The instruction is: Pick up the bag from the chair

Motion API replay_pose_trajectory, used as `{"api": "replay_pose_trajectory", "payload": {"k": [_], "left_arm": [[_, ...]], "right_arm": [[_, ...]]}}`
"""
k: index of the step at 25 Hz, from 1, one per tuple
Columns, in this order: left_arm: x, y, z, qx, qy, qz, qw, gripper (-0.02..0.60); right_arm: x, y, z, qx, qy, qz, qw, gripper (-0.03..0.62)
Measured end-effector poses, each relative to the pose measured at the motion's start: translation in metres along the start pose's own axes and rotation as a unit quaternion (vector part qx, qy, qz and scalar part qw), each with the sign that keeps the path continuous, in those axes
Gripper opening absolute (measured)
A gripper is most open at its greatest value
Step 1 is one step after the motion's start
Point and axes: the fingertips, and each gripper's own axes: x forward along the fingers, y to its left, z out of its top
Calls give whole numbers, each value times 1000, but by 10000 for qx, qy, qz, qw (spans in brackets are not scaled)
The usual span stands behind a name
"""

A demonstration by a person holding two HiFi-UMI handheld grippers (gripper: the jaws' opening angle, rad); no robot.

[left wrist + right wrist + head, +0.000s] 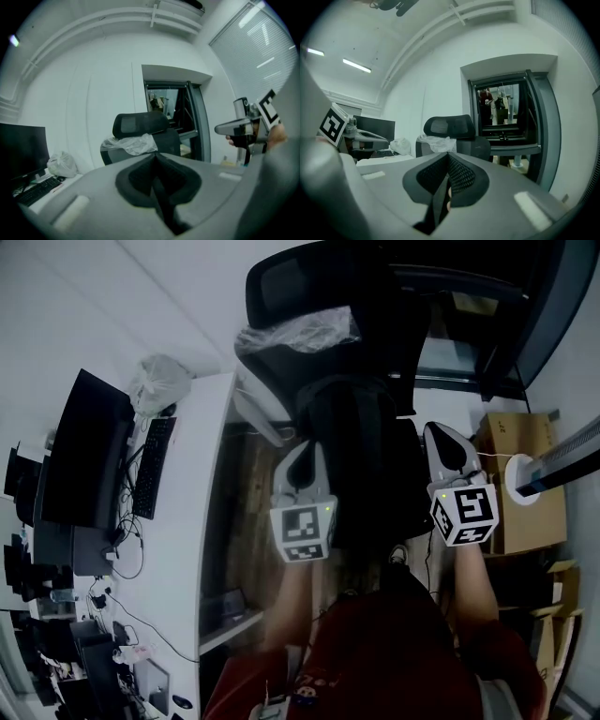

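The bag, taken here to be the dark rounded bulk, is seen on the seat of the black office chair in the head view. It is dim, and no handle or strap can be made out. Crumpled clear plastic is draped over the top of the chair's backrest, just under the headrest. In the two gripper views the seat is hidden behind each gripper's own body, so only the chair's upper half and the plastic are shown there.

The left gripper and the right gripper are held side by side near the front of the chair, both pointed towards it and roughly level. In each gripper's own view the jaws are pressed together with nothing between them. Neither is seen touching the bag or the chair.

In the head view, a white desk is seen to the left of the chair and cardboard boxes to its right.

The step in hand is judged to be the approach, and the grasp is not yet begun. For the next move, the jaws of at least one gripper would need to be spread, brought down to the seat and closed on a strap or fold at the bag's top before anything is lifted.
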Motion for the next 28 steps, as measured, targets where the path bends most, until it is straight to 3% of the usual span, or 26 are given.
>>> {"api": "replay_pose_trajectory", "payload": {"k": [10, 17, 28], "left_arm": [[45, -22, -1, 57, 258, 451, 9986, -3], [57, -15, -10, 130, 354, 584, 9976, -3], [88, 33, -30, -38, 305, 548, 9980, -2]], "right_arm": [[34, -49, -15, 222, 20, 494, 9985, 0], [55, -46, -27, 265, 66, 701, 9972, 0], [108, -24, -34, 53, 219, 710, 9972, 1]]}}
